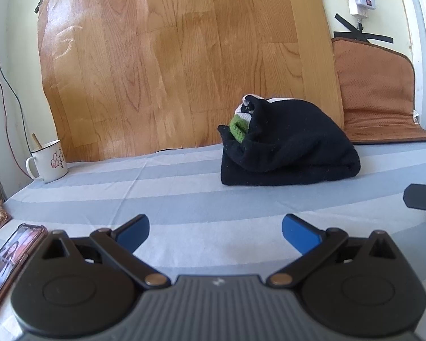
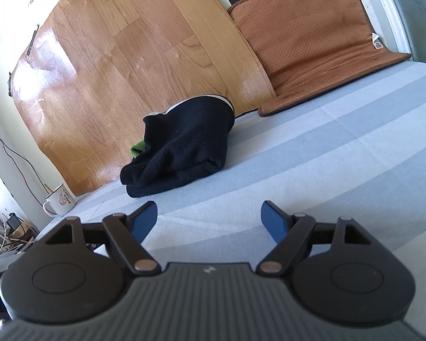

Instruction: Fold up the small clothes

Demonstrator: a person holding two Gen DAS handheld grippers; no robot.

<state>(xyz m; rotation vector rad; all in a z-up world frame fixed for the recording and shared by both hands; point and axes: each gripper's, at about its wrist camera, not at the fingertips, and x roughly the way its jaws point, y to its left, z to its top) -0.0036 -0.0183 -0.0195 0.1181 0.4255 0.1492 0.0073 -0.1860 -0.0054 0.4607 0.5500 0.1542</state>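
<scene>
Meanwhile, the left gripper [image 1: 215,228] and the right gripper [image 2: 209,216] both hovered with jaws spread wide and nothing between them above the grey-striped sheet [image 1: 170,187]. Ahead, well apart from both, the folded black garment [image 1: 289,147] lay bundled on the sheet, a green cuff [image 1: 238,129] poking from its side. Behind it stood a wood-grain panel [image 1: 167,56] and a brown cushion [image 2: 312,37]. A white mug [image 1: 49,160] and a phone [image 1: 10,258] sat off to the left.
</scene>
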